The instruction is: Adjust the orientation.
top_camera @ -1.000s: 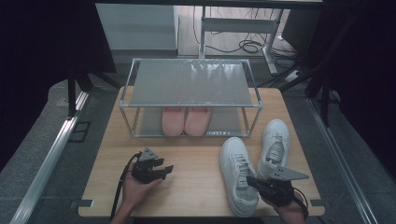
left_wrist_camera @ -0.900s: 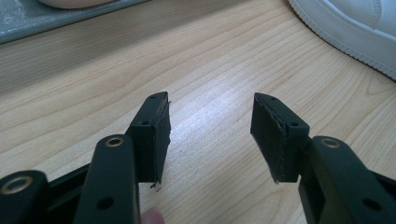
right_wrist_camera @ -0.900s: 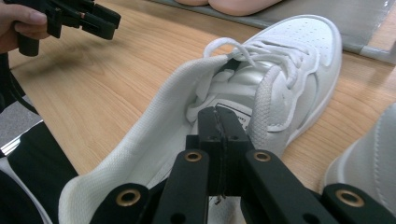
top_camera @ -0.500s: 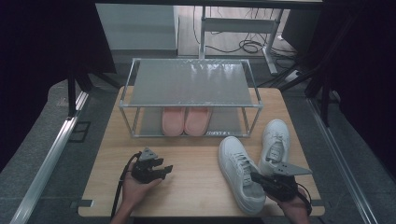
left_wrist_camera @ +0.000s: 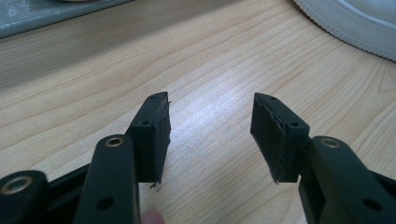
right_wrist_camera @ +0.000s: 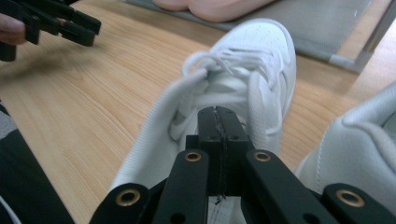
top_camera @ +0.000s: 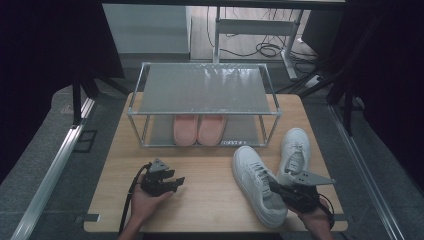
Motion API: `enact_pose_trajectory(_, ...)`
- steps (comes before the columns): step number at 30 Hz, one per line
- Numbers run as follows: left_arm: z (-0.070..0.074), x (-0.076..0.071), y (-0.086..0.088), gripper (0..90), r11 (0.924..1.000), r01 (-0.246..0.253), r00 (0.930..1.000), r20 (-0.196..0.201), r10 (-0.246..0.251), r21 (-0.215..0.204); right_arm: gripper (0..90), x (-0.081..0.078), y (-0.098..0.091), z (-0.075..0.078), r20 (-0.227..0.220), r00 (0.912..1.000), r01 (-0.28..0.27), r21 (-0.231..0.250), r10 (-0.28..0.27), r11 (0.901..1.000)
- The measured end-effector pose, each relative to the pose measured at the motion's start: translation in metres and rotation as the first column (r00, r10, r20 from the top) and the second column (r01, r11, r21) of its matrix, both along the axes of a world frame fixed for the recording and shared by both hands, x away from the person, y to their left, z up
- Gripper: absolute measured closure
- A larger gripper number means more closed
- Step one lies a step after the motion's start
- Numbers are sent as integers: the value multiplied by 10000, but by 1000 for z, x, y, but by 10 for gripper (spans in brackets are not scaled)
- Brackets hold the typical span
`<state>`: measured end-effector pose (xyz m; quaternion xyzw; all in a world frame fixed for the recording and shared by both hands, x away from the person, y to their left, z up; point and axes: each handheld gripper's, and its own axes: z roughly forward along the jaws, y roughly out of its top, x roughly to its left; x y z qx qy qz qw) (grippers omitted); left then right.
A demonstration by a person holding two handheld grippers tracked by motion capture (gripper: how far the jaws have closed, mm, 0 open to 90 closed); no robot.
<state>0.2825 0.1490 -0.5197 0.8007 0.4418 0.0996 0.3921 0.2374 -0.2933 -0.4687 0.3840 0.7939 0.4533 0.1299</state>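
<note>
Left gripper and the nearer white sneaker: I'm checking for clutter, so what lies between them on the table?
Nothing: bare wooden table separates the left gripper from the nearer white sneaker, as the high view shows.

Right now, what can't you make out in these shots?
- Right tool: right gripper view shows the jaws together at the near sneaker; their own tips hide whether they pinch its collar.
- Slippers: high view, heels covered by the rack top shelf.
- Far sneaker: high view, heel hidden behind the right tool's plate.
- Near sneaker: left gripper view, cut off by the frame's edge.
</note>
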Motion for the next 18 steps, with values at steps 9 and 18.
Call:
enact_pose_trajectory(9, 3, -1, 0, 481, 10000, -2, 10000, 33, 2, -21, 809, 3, 0, 28, 679, 9976, 78, 257, -95, 9996)
enact_pose_trajectory(18, 4, -1, 3, 481, 10000, -65, 10000, 63, 66, -71, 654, 18, 3, 29, 611, 9973, 394, 138, -402, 9991)
